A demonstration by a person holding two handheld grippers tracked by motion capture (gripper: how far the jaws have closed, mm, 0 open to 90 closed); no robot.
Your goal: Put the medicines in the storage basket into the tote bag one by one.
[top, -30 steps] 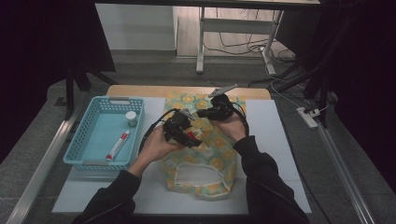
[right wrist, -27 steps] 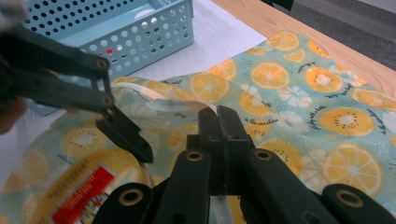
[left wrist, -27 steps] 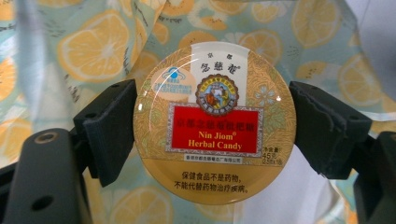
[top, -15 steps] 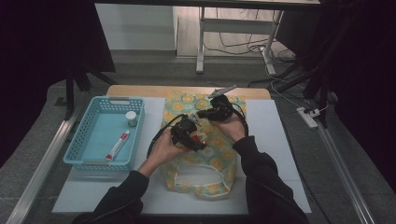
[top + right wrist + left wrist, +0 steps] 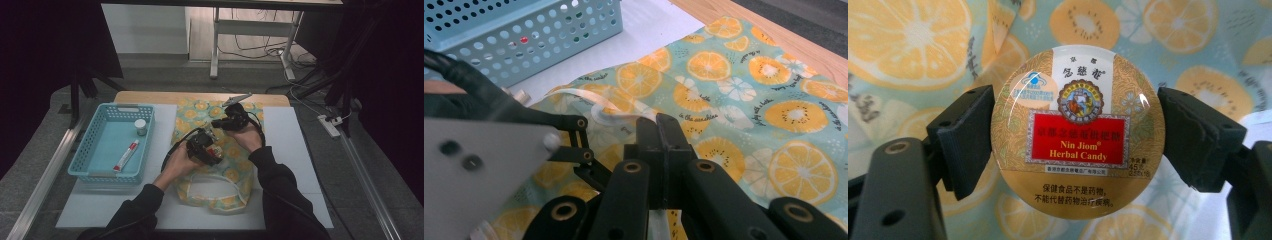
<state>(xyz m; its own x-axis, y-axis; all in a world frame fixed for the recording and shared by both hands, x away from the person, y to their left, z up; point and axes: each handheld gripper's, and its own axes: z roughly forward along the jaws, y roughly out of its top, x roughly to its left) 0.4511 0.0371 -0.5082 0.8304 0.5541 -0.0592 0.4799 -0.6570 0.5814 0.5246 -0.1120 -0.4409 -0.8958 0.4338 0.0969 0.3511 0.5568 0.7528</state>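
While the right gripper [image 5: 659,131] pinches the white strap [image 5: 589,102] of the fruit-print bag [image 5: 220,150] with jaws pressed together, the left gripper [image 5: 1075,135] clamps a round candy tin [image 5: 1078,131] by its opposite edges. Over the bag's middle, the tin's printed lid faces the left gripper view, lettering upright. Being round, it has no long axis.

Round tin [image 5: 1077,131] lid: red panel reads "Nin Jiom Herbal Candy", "45g" at the panel's lower right, Chinese lines below the panel; fruit-print cloth [image 5: 774,95]: script "in the sunshine" beside the orange slices.
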